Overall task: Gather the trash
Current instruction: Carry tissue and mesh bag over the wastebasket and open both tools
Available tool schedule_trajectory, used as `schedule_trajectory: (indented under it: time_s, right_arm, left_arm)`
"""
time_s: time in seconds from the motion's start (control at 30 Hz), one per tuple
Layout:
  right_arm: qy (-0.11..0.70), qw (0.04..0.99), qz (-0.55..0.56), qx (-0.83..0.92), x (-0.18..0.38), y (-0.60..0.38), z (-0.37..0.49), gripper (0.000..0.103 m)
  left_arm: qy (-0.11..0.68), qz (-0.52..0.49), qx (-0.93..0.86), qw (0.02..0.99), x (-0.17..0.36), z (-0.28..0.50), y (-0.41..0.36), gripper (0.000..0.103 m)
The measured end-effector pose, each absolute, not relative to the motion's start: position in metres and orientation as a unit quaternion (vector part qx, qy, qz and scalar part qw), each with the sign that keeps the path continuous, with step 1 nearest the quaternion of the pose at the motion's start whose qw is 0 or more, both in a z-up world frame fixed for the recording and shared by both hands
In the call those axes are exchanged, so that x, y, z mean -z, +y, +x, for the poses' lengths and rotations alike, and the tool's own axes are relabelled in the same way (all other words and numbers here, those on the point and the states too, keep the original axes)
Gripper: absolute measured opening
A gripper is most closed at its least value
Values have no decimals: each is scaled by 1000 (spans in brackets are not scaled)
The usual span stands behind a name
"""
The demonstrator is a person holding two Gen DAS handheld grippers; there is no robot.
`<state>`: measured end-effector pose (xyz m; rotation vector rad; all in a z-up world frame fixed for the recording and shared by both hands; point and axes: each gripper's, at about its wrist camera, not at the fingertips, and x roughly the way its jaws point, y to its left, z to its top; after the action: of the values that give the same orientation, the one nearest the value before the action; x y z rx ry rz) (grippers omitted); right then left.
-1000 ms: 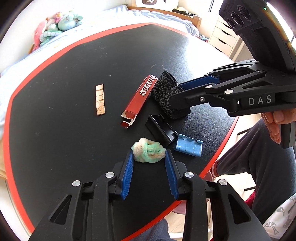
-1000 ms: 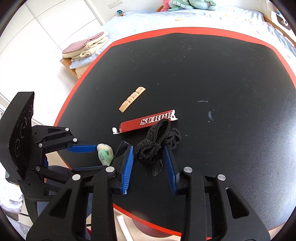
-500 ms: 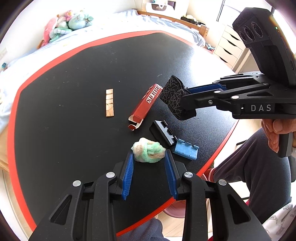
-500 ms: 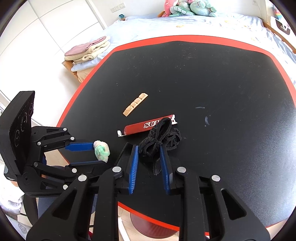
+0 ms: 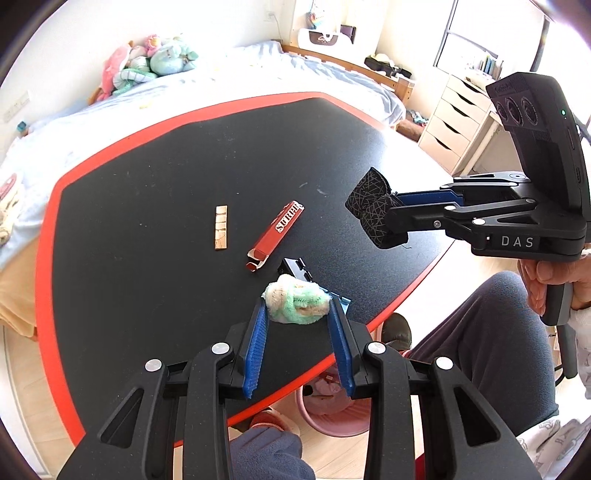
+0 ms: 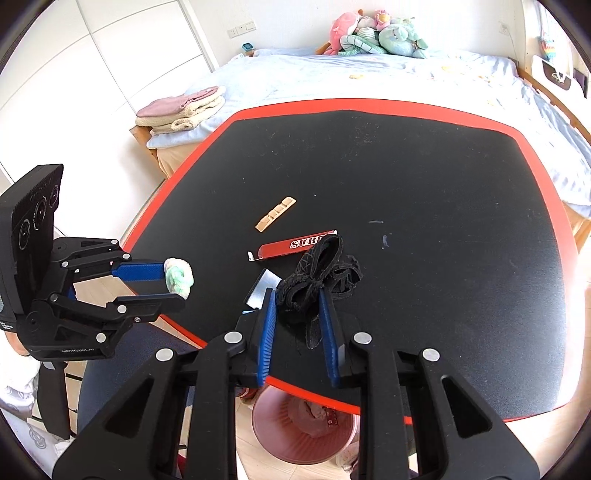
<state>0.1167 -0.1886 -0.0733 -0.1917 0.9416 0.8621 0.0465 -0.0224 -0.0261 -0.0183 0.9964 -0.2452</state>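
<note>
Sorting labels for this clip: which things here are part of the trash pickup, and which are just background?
Job: green-white wad, black mesh wad, red carton, wooden strip, pink bin.
Background: plush toys, folded towels, drawers.

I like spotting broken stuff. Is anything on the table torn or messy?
Yes. The red box marked SURPR lies flat with its near end torn open, flaps sticking out. A snapped-looking tan strip lies beside it. Both look like trash left on the black table.

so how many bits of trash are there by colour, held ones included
red: 1, SURPR box
tan: 1, wooden strip
black: 2, mesh wad, plastic piece
blue: 1, plastic piece
green-cream: 1, fluffy wad
total: 6
</note>
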Motion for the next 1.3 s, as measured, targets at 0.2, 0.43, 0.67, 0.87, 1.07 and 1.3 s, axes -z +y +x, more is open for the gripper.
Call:
schedule_trajectory:
  time_s: [0.2, 0.43, 0.67, 0.87, 1.07, 1.3]
  right_arm:
    - [420, 805, -101, -406, 55, -208, 86, 23]
    - [408, 808, -117, -409, 46, -229, 48, 23]
    - [408, 806, -122, -411, 47, -247, 16, 23]
    - [413, 802, -121, -415, 54, -259, -7, 23]
    - [420, 799, -119, -413, 63, -266, -19, 23]
    - [422, 797, -118, -415, 69, -268, -25, 23]
  left_arm:
    - [462, -15, 118, 879, 10, 29, -27, 33]
    - [451, -19, 119, 884, 0, 4, -38, 33]
    - [450, -25, 123, 884, 0, -17, -50, 33]
    - [450, -25, 126, 883, 4, -33, -60, 33]
    - [456, -22, 134, 880, 10, -42, -71, 33]
    - [459, -19, 138, 878, 14, -48, -77, 33]
